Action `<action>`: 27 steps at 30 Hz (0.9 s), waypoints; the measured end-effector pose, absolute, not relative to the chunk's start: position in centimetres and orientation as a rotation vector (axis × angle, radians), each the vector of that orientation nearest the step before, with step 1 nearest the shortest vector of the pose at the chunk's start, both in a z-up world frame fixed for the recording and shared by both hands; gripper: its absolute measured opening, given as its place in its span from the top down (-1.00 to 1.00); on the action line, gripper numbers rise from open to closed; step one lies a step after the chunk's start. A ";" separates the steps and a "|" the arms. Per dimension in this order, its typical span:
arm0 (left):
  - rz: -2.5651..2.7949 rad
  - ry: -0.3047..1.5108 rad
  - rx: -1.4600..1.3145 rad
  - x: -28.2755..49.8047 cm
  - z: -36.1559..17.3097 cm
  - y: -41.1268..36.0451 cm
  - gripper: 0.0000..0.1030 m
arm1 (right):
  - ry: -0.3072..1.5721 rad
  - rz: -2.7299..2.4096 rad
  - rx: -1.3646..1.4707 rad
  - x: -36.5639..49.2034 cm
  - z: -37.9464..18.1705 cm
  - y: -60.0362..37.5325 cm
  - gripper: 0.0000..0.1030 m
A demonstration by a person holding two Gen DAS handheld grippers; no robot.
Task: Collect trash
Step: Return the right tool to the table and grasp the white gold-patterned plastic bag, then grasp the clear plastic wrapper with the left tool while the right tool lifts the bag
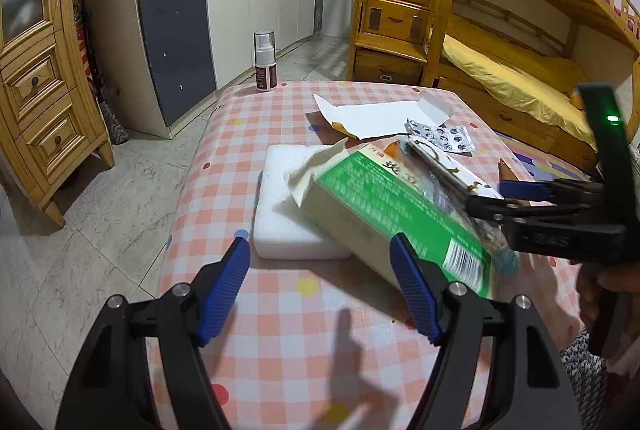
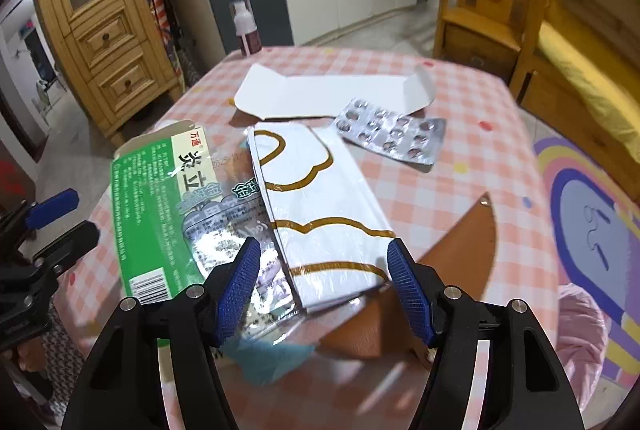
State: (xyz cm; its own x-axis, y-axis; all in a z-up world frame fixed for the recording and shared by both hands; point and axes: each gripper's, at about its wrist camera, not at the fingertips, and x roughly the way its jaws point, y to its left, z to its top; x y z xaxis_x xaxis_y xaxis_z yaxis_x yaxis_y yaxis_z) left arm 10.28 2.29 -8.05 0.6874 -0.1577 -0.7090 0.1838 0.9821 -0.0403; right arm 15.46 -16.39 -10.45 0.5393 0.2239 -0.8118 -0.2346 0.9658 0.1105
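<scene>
On the pink checked tablecloth [image 1: 280,330] lies a heap of trash. A green medicine box [image 1: 380,205] leans on a white foam block [image 1: 288,213]. My left gripper [image 1: 320,294] is open just in front of them, its right finger beside the box's barcode end. In the right wrist view the green medicine box [image 2: 148,197] lies left of a crinkled clear wrapper [image 2: 228,238] and a white packet with brown lines [image 2: 320,209]. My right gripper [image 2: 324,286] is open over that packet's near end, pads not touching it. A blister pack [image 2: 392,135] and a flattened white carton [image 2: 332,95] lie farther back.
A spray bottle [image 1: 264,59] stands at the table's far left corner. A brown triangular piece [image 2: 452,270] lies under the packet. A pink bag-lined bin [image 2: 580,330] sits by the table's right side. A wooden cabinet [image 1: 40,101], wardrobe and bunk bed [image 1: 500,69] ring the table.
</scene>
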 end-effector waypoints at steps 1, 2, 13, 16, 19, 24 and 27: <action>-0.193 0.789 0.040 10.2 -8.0 2.3 -0.37 | 0.979 0.276 0.003 15.6 -10.7 -16.6 -0.27; -0.195 0.788 0.044 10.2 -8.0 2.2 -0.37 | 0.988 0.281 0.023 15.6 -10.8 -16.7 -0.24; -0.193 0.797 0.033 9.2 -8.0 2.6 -0.37 | 0.884 0.248 -0.033 12.7 -7.0 -15.4 0.97; -0.193 0.796 0.032 8.7 -8.0 2.8 -0.41 | 0.802 0.244 -0.003 11.4 -4.1 -16.0 0.98; -0.199 0.794 0.032 8.4 -7.9 2.8 -0.41 | 0.740 0.238 -0.007 9.7 -1.6 -16.2 0.98; -0.228 0.785 0.032 7.9 -7.5 2.0 -0.41 | 0.732 0.194 -0.004 7.1 -0.8 -17.9 0.98; -0.268 0.778 0.028 7.8 -7.1 0.6 -0.41 | 0.745 0.147 -0.012 6.0 -1.8 -19.2 0.98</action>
State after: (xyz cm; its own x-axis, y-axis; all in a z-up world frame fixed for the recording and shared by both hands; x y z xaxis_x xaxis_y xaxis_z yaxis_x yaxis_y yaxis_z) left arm 7.75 0.61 -7.06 0.6802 -0.2279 -0.6967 0.2488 0.9658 -0.0731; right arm 6.02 -19.20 -1.85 0.7251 0.1292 -0.6764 -0.1378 0.9896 0.0413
